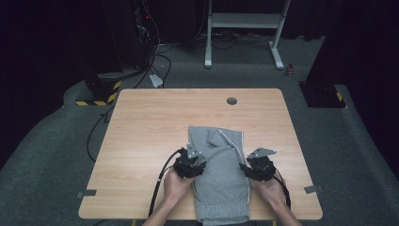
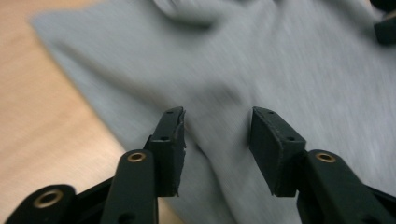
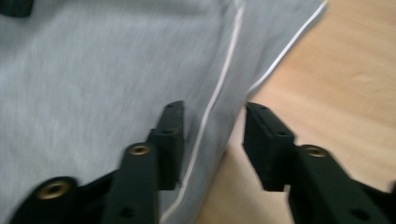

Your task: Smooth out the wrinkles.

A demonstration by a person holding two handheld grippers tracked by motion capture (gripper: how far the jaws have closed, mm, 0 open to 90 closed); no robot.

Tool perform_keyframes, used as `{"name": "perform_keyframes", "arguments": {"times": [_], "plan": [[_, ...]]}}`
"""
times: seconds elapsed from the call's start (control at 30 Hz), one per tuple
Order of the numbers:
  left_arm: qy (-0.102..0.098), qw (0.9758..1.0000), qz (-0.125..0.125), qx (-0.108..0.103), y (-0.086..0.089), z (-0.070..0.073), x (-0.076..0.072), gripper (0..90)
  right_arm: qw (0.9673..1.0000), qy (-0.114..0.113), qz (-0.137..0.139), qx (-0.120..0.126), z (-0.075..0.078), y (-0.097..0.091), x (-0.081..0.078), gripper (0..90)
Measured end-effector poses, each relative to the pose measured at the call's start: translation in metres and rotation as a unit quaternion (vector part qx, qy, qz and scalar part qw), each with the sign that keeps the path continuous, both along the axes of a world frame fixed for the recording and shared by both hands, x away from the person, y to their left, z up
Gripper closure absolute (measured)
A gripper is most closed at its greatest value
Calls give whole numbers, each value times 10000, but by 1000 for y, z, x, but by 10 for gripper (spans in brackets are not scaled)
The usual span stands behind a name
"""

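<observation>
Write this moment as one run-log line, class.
item: grey sweatpants folded on table | left claw: open over left edge | right claw: open astride right edge | grip: none

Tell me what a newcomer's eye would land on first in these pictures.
First, the grey folded garment with thin white piping, lying on the near middle of the wooden table and hanging over its near edge. Next, the two black grippers flanking it: the left gripper with jaws apart over the cloth's left edge, the right gripper with jaws apart astride its piped right edge. Beyond the table, a white frame stands on the dark floor.
</observation>
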State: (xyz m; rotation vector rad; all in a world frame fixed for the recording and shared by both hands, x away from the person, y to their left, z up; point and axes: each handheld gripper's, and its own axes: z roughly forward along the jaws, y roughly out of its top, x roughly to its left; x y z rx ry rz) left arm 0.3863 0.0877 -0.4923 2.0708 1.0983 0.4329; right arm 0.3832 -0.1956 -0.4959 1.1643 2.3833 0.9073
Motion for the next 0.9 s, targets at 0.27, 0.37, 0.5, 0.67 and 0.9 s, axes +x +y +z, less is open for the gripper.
{"name": "perform_keyframes", "arguments": {"times": [0.27,0.37,0.5,0.67,0.9], "plan": [[235,9984,513,-53,7,0,43,512,9993,-176,-141,294,20,18,39,502],[267,9974,674,23,7,-4,54,512,9995,-245,-128,169,20,28,52,578],[396,9966,723,76,6,-12,67,501,9997,-208,-140,-30,17,41,67,625],[389,9957,820,164,1,-19,72,509,9992,-105,-203,-324,10,56,86,634],[380,9960,788,203,2,-19,73,617,9972,133,-133,-722,-3,64,97,840]]}}
